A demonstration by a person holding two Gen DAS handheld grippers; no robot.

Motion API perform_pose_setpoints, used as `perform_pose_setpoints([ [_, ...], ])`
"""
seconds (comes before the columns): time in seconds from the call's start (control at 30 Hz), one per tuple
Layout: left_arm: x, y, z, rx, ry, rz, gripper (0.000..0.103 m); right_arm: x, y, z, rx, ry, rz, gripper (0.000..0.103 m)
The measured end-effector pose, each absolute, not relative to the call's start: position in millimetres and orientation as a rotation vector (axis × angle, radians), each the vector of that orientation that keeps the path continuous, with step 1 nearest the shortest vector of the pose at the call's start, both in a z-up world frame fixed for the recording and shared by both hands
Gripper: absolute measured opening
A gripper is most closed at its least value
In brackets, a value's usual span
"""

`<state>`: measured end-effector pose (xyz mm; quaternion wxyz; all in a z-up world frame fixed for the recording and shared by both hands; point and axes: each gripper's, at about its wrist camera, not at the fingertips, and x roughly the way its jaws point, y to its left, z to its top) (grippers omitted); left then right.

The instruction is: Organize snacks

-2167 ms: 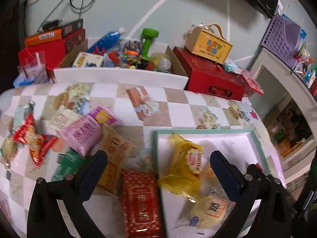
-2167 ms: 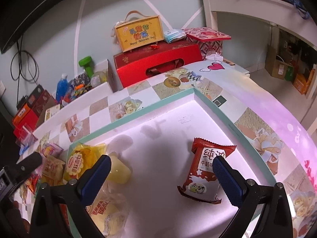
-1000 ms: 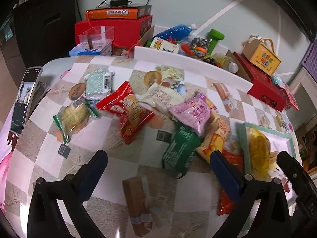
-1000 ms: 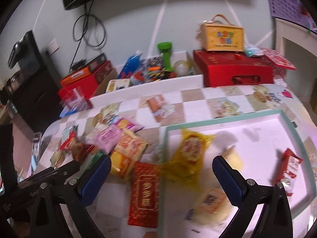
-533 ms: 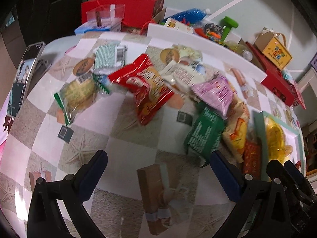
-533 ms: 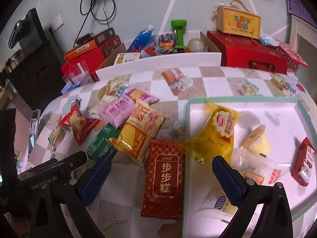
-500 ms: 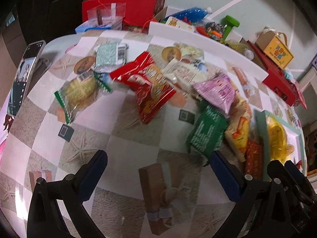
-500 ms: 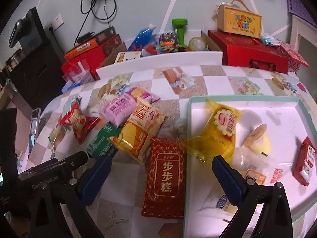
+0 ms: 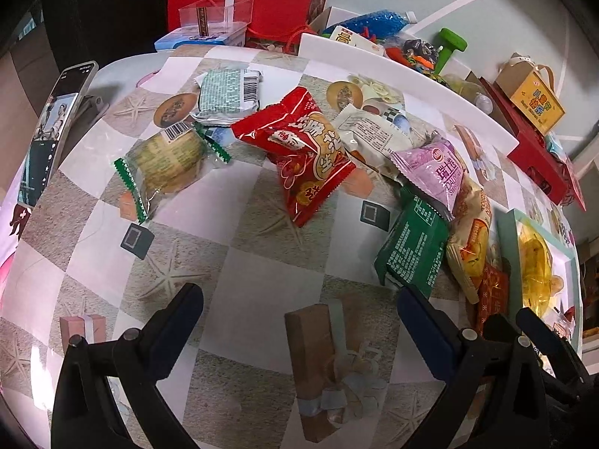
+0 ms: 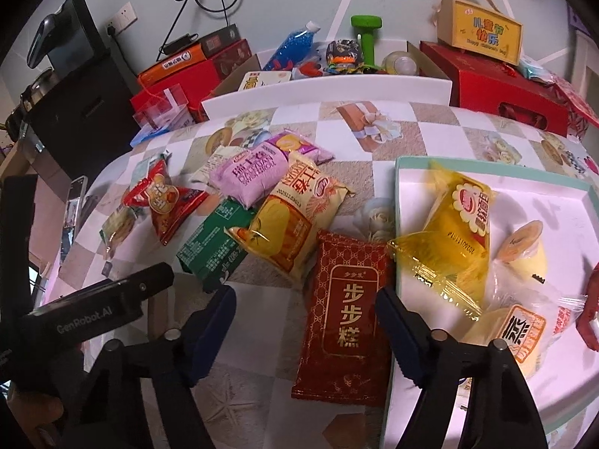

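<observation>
Loose snack packets lie on the patterned table. In the right wrist view a dark red packet [image 10: 344, 318] with gold letters lies beside the teal-rimmed white tray [image 10: 397, 202]. My right gripper [image 10: 305, 297] hangs over that packet with its jaws closing. One pad is at the packet's right edge and the other is still clear of it. The tray holds a yellow packet [image 10: 456, 232] and wrapped cakes [image 10: 520, 321]. My left gripper [image 9: 299, 299] is open over bare tabletop, below a green packet [image 9: 411, 250] and a red packet [image 9: 307, 149].
A yellow-orange packet [image 10: 295, 224], a pink packet [image 10: 251, 176] and a clear-wrapped round cake [image 9: 168, 157] also lie on the table. A phone [image 9: 48, 131] stands at the left edge. Red boxes [image 10: 498, 82], a blue bottle [image 10: 292, 45] and a white board [image 10: 325, 89] line the far side.
Both grippers have come down closer to the table. The right gripper's jaws have narrowed from wide open, with the dark red packet now between them. The left gripper stays wide open.
</observation>
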<state>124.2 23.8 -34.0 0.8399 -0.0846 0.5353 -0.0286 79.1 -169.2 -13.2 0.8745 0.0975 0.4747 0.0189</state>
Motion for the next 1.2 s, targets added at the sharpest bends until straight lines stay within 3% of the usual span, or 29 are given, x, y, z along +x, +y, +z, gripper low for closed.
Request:
perform_pose_setpoints([
  [0.23, 128.6, 13.8, -31.2, -0.171, 1.113, -0.111, 0.103, 81.8, -170.5, -19.8, 0.209, 1.017, 0.041, 0.076],
  [0.57, 145.9, -18.6, -33.1, -0.106, 1.101, -0.194, 0.1, 84.3, -178.5, -21.3, 0.222, 1.011, 0.02, 0.059],
  [0.87, 157.2, -46.4, -44.1, -0.017, 1.114, -0.249, 0.075, 85.0, -180.2, -21.4, 0.23, 1.01, 0.029, 0.059],
  [1.03, 158.8, -48.9, -42.7, -0.03, 1.103, -0.277, 0.048, 84.5, -181.0, -21.3, 0.232, 1.01, 0.028, 0.058],
  [1.2, 152.2, -42.5, -42.3, -0.041, 1.109, -0.27, 0.043, 84.6, -179.5, -21.9, 0.216, 1.012, 0.026, 0.058],
])
